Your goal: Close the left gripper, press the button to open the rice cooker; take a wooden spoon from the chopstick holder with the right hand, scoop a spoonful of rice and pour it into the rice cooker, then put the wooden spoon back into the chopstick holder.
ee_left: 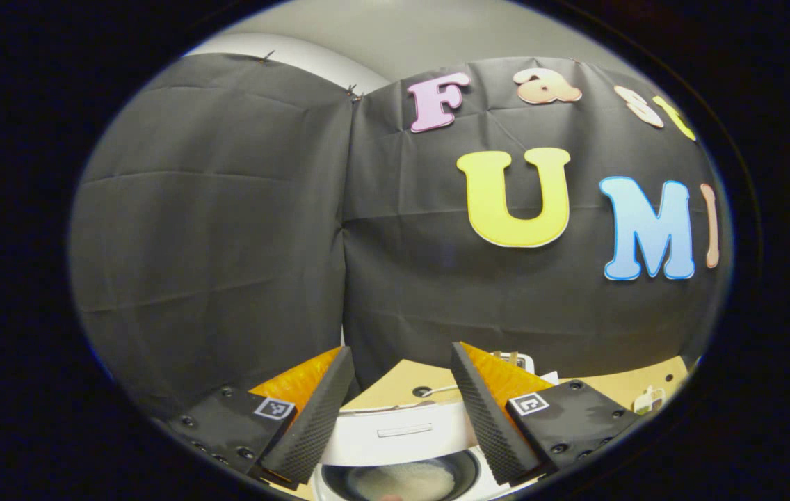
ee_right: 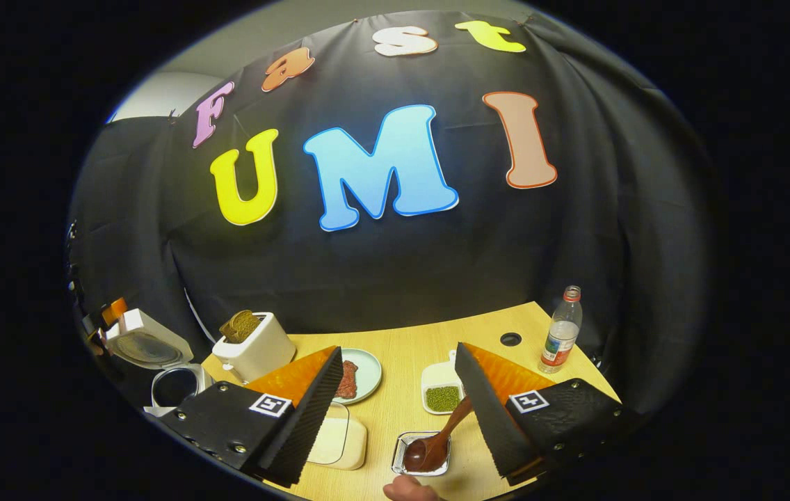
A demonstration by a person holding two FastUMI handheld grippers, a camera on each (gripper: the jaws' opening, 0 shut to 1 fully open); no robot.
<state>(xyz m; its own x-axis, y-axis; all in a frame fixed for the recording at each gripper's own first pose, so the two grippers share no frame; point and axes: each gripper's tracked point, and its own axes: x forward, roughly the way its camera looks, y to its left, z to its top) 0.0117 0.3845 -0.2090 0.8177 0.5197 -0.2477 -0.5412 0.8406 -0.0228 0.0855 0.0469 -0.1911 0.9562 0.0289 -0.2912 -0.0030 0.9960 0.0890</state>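
In the left gripper view my left gripper (ee_left: pixel 402 348) stands open above the white rice cooker (ee_left: pixel 402 438). Its lid is up, and the inner pot (ee_left: pixel 405 480) below holds a layer of white rice. In the right gripper view my right gripper (ee_right: pixel 398 351) is open with its fingers wide apart. Between them, lower down, the dark wooden spoon (ee_right: pixel 437 438) rests with its bowl in the small square chopstick holder (ee_right: pixel 423 456). Its handle slants up towards the right-hand finger, and I cannot tell whether they touch. The open rice cooker (ee_right: pixel 158 362) sits at the far left.
On the wooden table (ee_right: pixel 402 348) stand a white toaster (ee_right: pixel 256 348) with bread, a plate of meat (ee_right: pixel 360 376), a white dish of green beans (ee_right: pixel 442 395), a lidded white box (ee_right: pixel 339 438) and a water bottle (ee_right: pixel 562 337). A fingertip (ee_right: pixel 409 491) shows at the bottom edge.
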